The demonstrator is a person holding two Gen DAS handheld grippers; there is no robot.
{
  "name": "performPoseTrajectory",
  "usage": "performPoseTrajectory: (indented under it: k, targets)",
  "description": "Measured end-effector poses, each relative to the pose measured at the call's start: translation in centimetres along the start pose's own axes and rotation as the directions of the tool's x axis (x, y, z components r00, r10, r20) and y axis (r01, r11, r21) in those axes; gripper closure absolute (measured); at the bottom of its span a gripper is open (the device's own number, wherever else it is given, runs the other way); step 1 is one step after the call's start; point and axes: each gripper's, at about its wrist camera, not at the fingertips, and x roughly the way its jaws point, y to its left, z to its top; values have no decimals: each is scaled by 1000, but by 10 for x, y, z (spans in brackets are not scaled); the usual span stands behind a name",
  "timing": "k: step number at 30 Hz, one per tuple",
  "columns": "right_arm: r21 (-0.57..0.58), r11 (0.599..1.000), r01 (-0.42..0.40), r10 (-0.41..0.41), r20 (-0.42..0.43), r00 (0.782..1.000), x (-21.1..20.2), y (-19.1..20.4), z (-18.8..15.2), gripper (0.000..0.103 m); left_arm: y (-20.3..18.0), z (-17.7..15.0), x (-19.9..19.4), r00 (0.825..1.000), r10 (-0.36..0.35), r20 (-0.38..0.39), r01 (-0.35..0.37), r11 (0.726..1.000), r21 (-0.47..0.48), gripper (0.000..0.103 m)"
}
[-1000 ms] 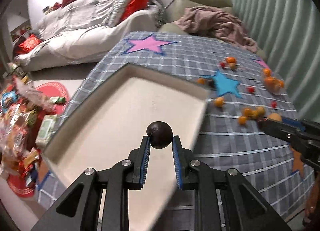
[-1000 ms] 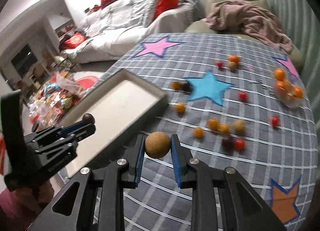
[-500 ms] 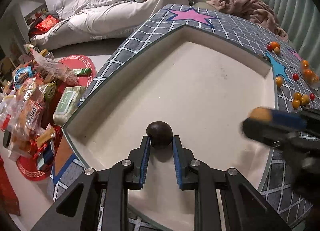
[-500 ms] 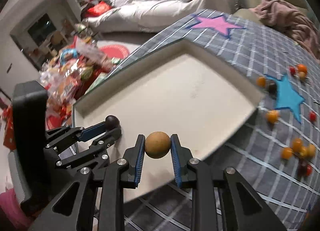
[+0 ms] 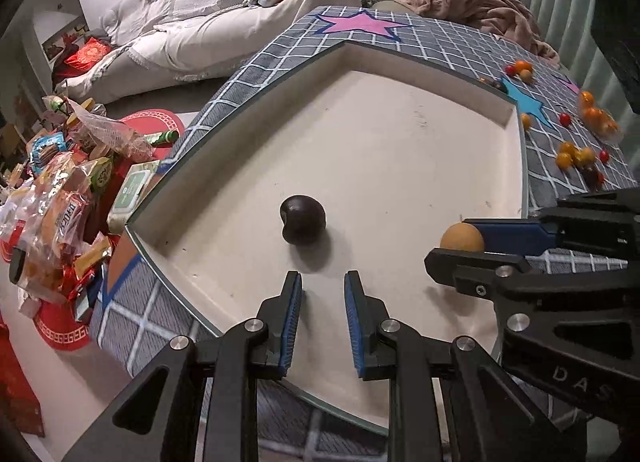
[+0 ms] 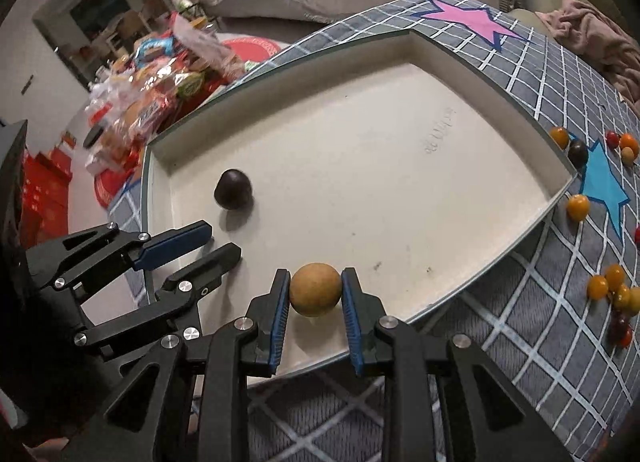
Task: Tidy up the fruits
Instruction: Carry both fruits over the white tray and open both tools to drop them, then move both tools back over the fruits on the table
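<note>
A dark round fruit (image 5: 303,221) (image 6: 233,189) lies free on the floor of the cream tray (image 5: 400,150) (image 6: 380,182), near its left corner. My left gripper (image 5: 322,280) (image 6: 222,240) hangs just behind it, its jaws a narrow gap apart with nothing between them. My right gripper (image 6: 314,276) (image 5: 456,244) is shut on a tan round fruit (image 6: 315,289) (image 5: 460,236), held over the tray's near edge. Several small orange, red and dark fruits (image 5: 576,156) (image 6: 612,290) lie scattered on the checked tablecloth (image 6: 540,342) to the right of the tray.
A dark fruit and an orange one (image 6: 568,146) sit against the tray's far right corner. Snack packets (image 5: 60,202) are piled on the floor beyond the table's left edge. A white-covered sofa (image 5: 200,10) and a pink blanket (image 5: 480,6) lie behind the table.
Both grippers moved over the tray and sank toward it. The dark fruit left my left gripper's jaws and now rests on the tray floor. The right gripper still holds the tan fruit.
</note>
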Motion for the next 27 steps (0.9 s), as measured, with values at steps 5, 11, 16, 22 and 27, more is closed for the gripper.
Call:
performPoseTrajectory:
  k: [5,11,16,22,27]
  targets:
    - [3,1000,28,-28,24,999,-4,1,0,66,-7,-3,-3,1000,10,17,-11,1000,19,78]
    - [31,999,36,-39,106,994,-27,-1,5,24,-6,1,-13,996,26,86,-27,1000,6,1]
    - [107,991,77,-94,171,981,-55,-20,-1,7,-11,7,-30,992,-1,122,-1,1000,22,1]
    - [216,973,85,-126,184,975,-83,-62,-42,0,-29,6,-44,990,-73,122,68,997,43,1]
    - [372,921,116,-184,154,971,-95,-106,-97,0,-62,-1,-51,986,-124,112,110,986,125,1]
